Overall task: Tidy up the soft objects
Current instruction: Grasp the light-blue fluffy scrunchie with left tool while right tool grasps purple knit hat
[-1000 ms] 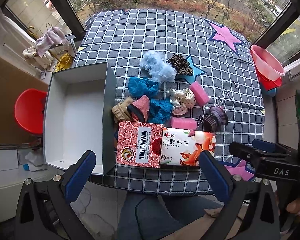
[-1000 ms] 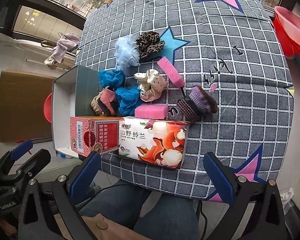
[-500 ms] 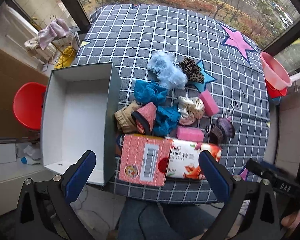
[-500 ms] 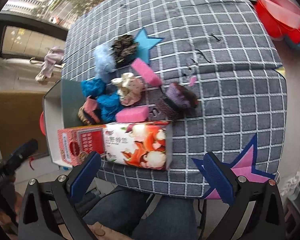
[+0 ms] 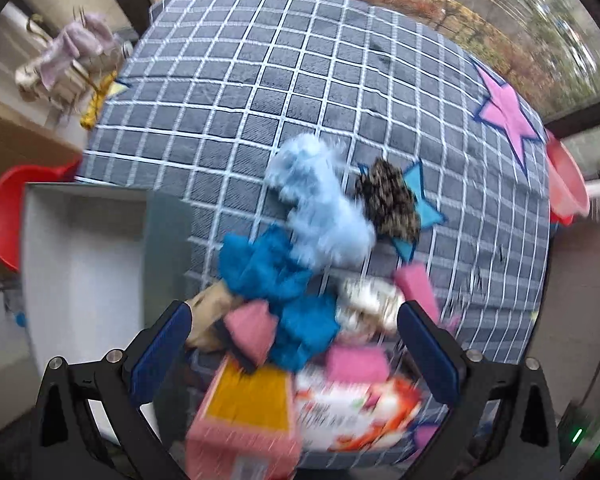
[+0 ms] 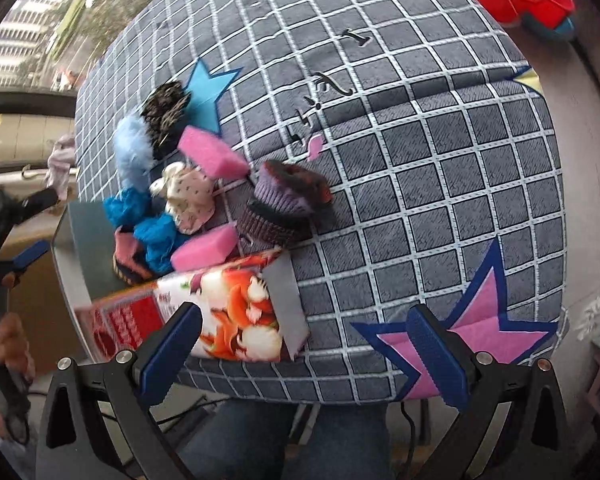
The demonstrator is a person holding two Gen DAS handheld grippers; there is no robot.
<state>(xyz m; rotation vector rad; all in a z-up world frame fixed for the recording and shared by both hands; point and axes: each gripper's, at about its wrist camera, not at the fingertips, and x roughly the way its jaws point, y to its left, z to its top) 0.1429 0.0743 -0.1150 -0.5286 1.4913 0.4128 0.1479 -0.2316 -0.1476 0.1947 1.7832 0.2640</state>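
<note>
Seemingly at the start of a reach, both hand-held grippers hang over the near edge of a table (image 6: 440, 184) covered in a grey grid-patterned cloth with pink and blue stars. The left hand-held gripper (image 5: 296, 344) is spread wide and holds nothing; its view is blurred by motion. The right hand-held gripper (image 6: 304, 356) is likewise spread wide and empty.

A heap of soft objects lies left of centre in the right wrist view. It includes a pale blue fluffy piece (image 6: 130, 156), a leopard-print scrunchie (image 6: 165, 114) touching it, two pink sponges (image 6: 210, 155) (image 6: 204, 250), a cream dotted scrunchie (image 6: 188, 196), crumpled bright blue cloth (image 6: 148, 228) and a purple knitted item (image 6: 284, 204). In the left wrist view, a pink-and-tan sock-like piece (image 5: 236, 328) sits low in the frame, between that gripper's fingers.

An open white box (image 5: 80, 276) stands at the left of the left wrist view, just beside the heap, and appears to be the place for them. Two printed cartons (image 6: 220, 308) lie at the near table edge, touching the lower pink sponge.

All the soft pieces look light, limp and easily squashed, not fragile. The sponges would likely spring back and suit a pinch across their short sides. The cloth and scrunchies would probably drape, so a bunched fold near the middle seems the surest hold. The fluffy piece may slip.
</note>
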